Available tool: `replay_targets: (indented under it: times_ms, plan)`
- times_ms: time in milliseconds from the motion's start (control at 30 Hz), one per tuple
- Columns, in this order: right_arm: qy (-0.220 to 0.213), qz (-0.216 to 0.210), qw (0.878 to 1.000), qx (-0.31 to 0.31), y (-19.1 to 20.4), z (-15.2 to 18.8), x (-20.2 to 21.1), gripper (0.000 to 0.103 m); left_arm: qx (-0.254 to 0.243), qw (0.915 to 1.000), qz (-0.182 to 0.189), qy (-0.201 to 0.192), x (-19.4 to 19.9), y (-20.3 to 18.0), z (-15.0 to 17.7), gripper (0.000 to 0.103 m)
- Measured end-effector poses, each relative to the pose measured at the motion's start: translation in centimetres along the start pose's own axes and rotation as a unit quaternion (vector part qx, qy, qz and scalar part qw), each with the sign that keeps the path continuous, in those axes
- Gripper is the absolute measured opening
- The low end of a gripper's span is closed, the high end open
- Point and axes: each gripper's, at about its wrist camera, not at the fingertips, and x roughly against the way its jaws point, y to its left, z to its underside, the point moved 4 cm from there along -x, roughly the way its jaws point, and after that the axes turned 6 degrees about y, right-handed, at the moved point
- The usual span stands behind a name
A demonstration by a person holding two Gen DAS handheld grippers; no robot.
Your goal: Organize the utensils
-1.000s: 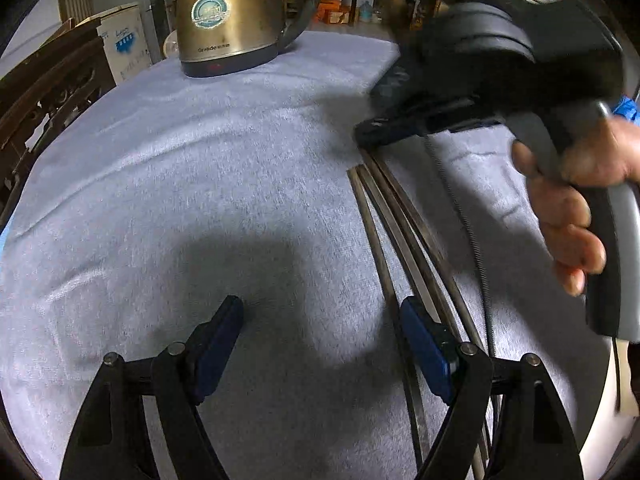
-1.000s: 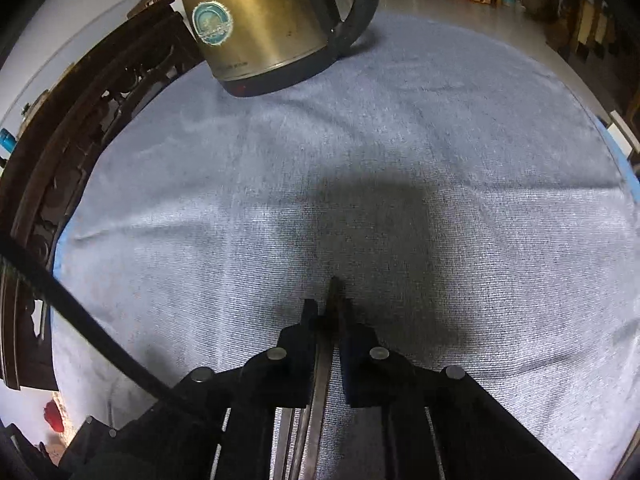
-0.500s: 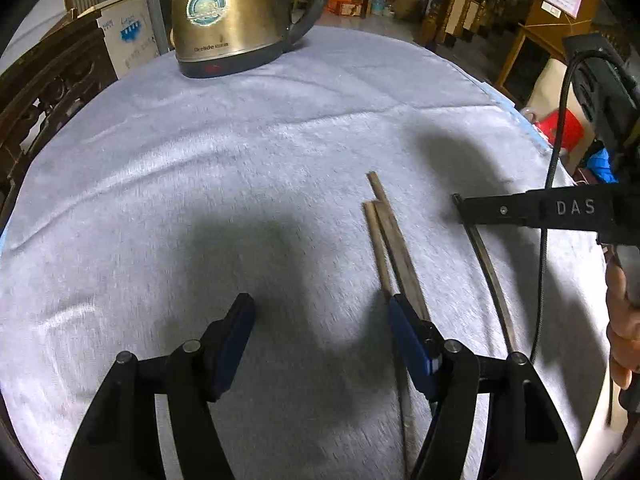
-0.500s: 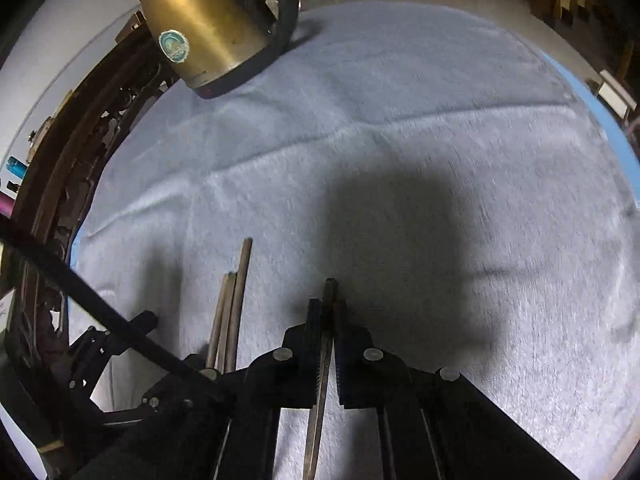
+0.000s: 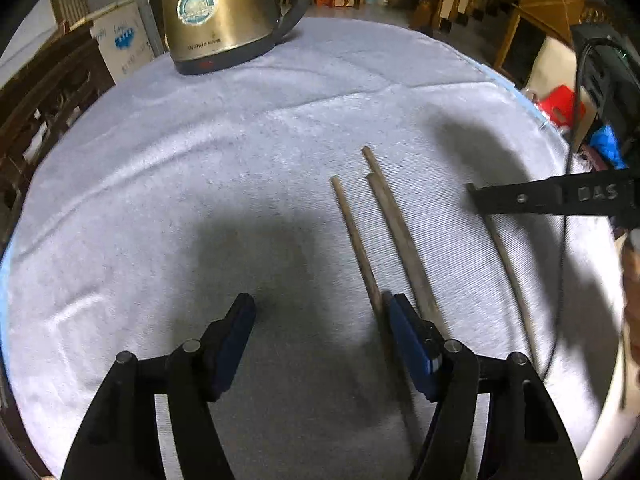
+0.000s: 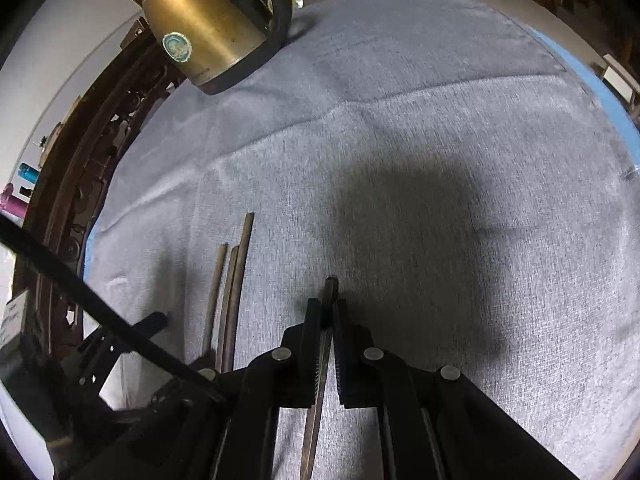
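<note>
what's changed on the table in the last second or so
The right gripper, shut on one chopstick, pulled it out of the bundle and carried it off to the right. That left three chopsticks lying beside the open left gripper. The kettle and cloth stayed put.

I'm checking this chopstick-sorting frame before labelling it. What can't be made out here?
- Near ends of the three loose chopsticks: left wrist view, hidden behind the open left hand-held gripper.
- Rear of the held chopstick: right wrist view, cut off by the bottom edge below the right hand-held gripper.
- Kettle top: cut off by the frame.
</note>
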Motion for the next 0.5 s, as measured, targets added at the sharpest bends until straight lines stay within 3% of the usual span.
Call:
replay_targets:
  times_ms: [233, 333, 400, 500]
  plan:
    - [0.028, 0.018, 0.999, 0.009, 0.2, 0.2, 0.1, 0.010, 0.009, 0.9997, -0.010, 0.022, -1.0, 1.1, -2.3, 0.072]
    - [0.047, 0.031, 0.998, 0.006, 1.1, -0.4, -0.2, 0.022, 0.027, 0.9991, 0.004, 0.033, -1.7, 1.7, -4.0, 0.070]
    - [0.050, 0.052, 0.997, 0.017, 1.6, -0.6, -0.4, 0.022, 0.036, 0.9989, 0.008, 0.029, -1.9, 2.1, -5.1, 0.059]
    - [0.041, 0.090, 0.994, 0.050, 2.7, -0.4, -0.7, 0.022, 0.035, 0.9992, 0.000, 0.021, -2.2, 2.2, -6.1, 0.029]
